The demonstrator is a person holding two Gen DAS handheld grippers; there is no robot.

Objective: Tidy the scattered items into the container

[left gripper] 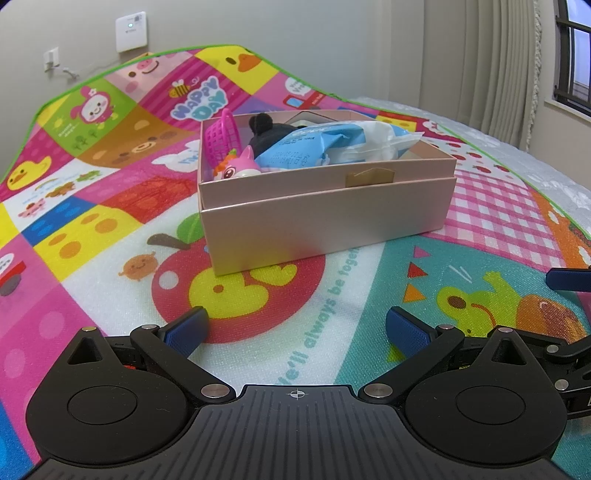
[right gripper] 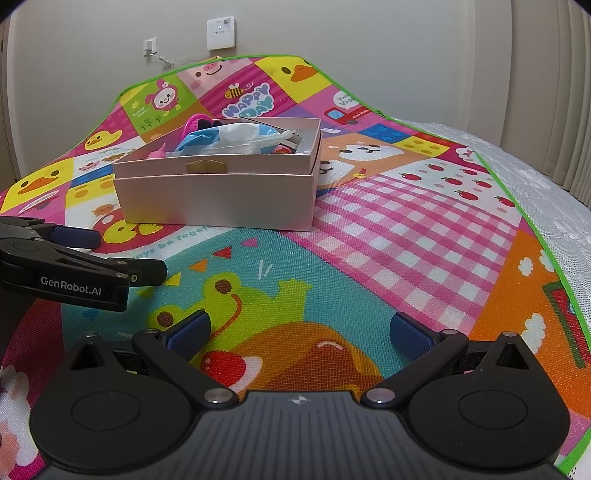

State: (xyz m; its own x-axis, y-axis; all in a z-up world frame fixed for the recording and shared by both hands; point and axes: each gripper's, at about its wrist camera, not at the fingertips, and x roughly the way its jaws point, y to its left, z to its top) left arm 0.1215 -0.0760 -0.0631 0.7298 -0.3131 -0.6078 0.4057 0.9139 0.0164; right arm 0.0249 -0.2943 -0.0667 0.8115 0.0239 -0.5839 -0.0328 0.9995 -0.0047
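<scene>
A pink cardboard box point(left gripper: 317, 218) stands on the colourful play mat, also in the right wrist view point(right gripper: 218, 199). Inside it lie a blue-and-white wipes pack point(left gripper: 332, 146), a pink toy basket point(left gripper: 221, 138), a pink unicorn toy point(left gripper: 240, 166) and a black plush point(left gripper: 266, 129). My left gripper point(left gripper: 297, 328) is open and empty, low over the mat, short of the box. My right gripper point(right gripper: 301, 330) is open and empty, further right and back from the box. The left gripper also shows at the left of the right wrist view point(right gripper: 110, 254).
The play mat point(right gripper: 369, 229) covers a white bed point(right gripper: 546, 199). Walls stand behind, with a socket and a white device point(right gripper: 220, 32). Curtains and a window point(left gripper: 569, 55) are at the right. The mat's green edge point(right gripper: 517, 206) runs along the right side.
</scene>
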